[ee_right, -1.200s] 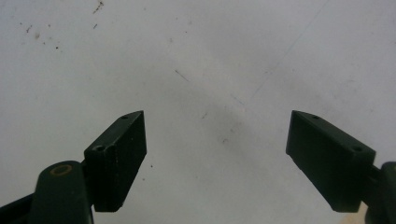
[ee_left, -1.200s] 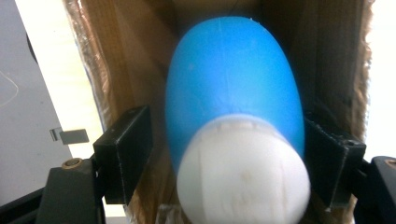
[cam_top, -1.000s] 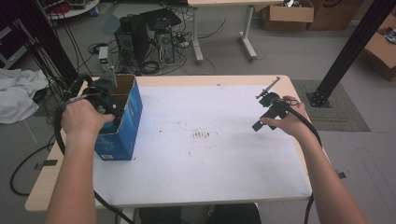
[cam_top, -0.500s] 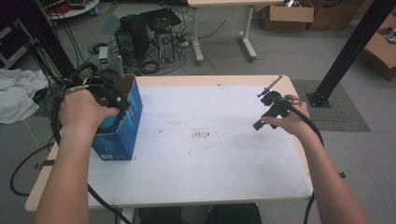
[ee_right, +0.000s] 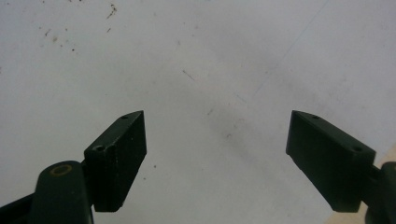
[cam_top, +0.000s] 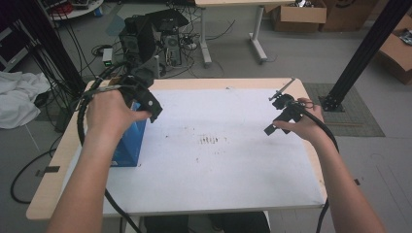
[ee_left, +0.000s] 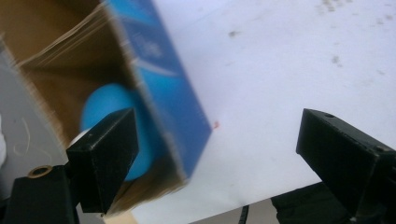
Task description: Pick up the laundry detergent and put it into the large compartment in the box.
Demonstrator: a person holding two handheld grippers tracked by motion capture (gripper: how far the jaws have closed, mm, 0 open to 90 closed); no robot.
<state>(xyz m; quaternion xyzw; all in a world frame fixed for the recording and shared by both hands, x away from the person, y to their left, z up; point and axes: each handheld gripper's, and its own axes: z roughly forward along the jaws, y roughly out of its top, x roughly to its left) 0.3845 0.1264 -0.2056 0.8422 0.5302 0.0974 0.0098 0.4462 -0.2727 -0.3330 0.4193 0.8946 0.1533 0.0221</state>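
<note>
An open blue cardboard box stands at the table's left edge. The left gripper view looks into the box, where a round blue object lies on the brown bottom. My left gripper hovers above the box's right rim. The left gripper is open; its jaws have just been opening and nothing is between them. My right gripper is over the white table cover at the right. The right gripper is open, with bare cover beneath it.
Small dark specks mark the middle of the cover. A black slanted post rises off the right far corner. Computer cases and cables sit on the floor beyond the far edge. White cloth lies at the left.
My left hand has lifted and moved right, from over the box's opening to its right rim, and its jaws stand wider. The right hand has stayed put.
</note>
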